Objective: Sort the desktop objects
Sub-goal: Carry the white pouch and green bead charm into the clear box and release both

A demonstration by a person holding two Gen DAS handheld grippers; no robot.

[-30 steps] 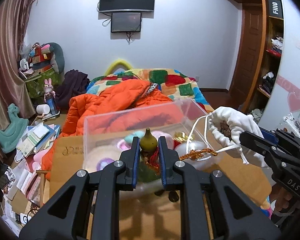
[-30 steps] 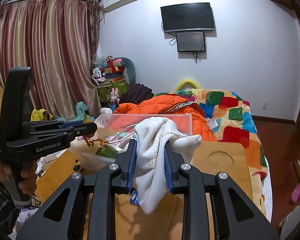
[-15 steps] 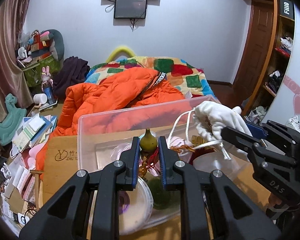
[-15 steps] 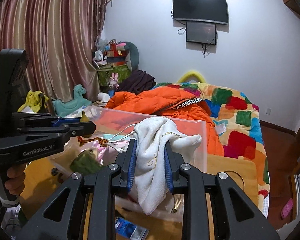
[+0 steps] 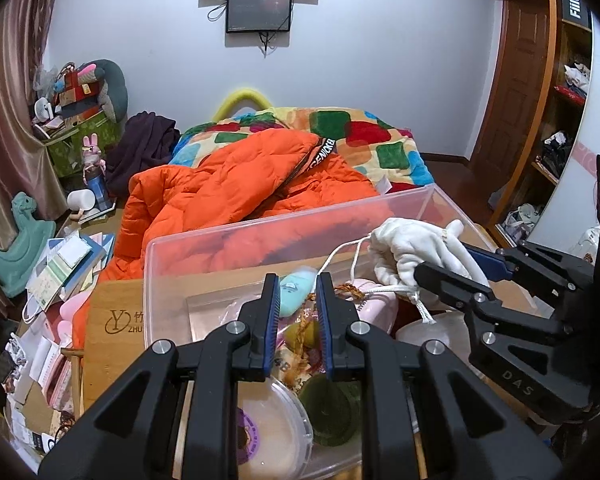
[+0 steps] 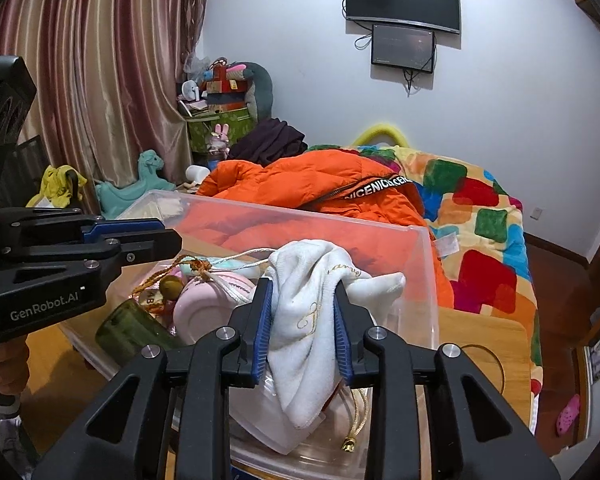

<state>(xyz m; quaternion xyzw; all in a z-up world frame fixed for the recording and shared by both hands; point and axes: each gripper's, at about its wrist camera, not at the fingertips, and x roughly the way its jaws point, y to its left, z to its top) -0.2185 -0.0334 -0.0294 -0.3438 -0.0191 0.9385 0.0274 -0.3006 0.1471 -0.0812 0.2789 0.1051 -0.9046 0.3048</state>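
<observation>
The right gripper (image 6: 302,322), jaws opening, still has the white drawstring pouch (image 6: 314,304) between its pads over the clear plastic bin (image 6: 420,280). At left, the left gripper (image 5: 297,312) stands pressed together, a gourd charm's cord (image 6: 180,266) hanging at its tips.

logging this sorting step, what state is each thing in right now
clear plastic bin: no lid on it, already holds several items
white drawstring pouch: over the bin, between the right gripper's pads
right gripper: jaws opening, pouch still between them
left gripper: shut on a thin gold cord over the bin
gold cord: hanging between the left gripper's pads
green gourd charm: hanging on the cord inside the bin
wall screens: dark
</observation>
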